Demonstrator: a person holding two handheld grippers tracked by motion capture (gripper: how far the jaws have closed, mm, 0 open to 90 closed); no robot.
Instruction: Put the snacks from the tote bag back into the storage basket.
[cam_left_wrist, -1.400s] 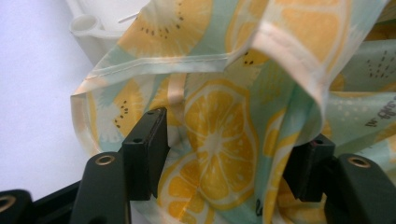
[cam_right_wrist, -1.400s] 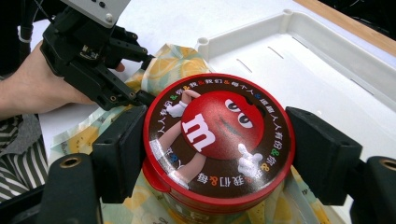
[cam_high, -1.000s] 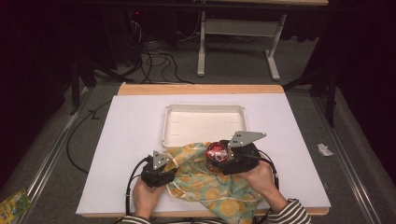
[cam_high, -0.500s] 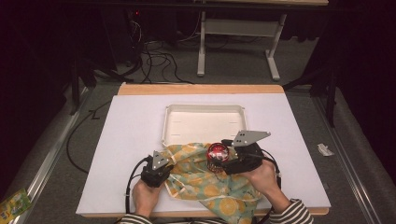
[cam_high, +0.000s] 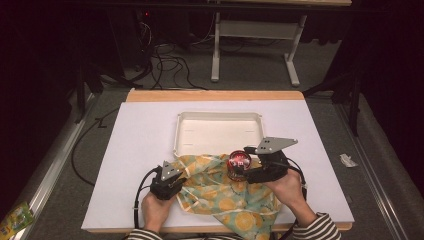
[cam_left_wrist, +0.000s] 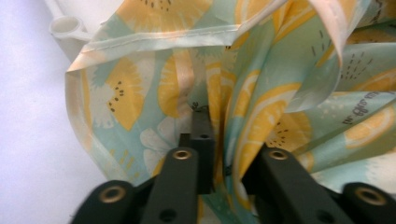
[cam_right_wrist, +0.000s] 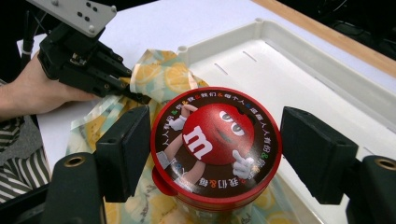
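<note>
High view: 1 tray, 1 cloth pinched by left gripper; right gripper fingers spread around 1 jar.

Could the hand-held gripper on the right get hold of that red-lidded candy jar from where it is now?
Probably yes. The right hand-held gripper already has its open jaws on either side of the M&M's jar, one jaw touching or nearly touching the lid, the other apart from it. Nothing sits between them; the lemon-print cloth lies underneath.

White-topped table, cream tray, lemon-print cloth
</note>
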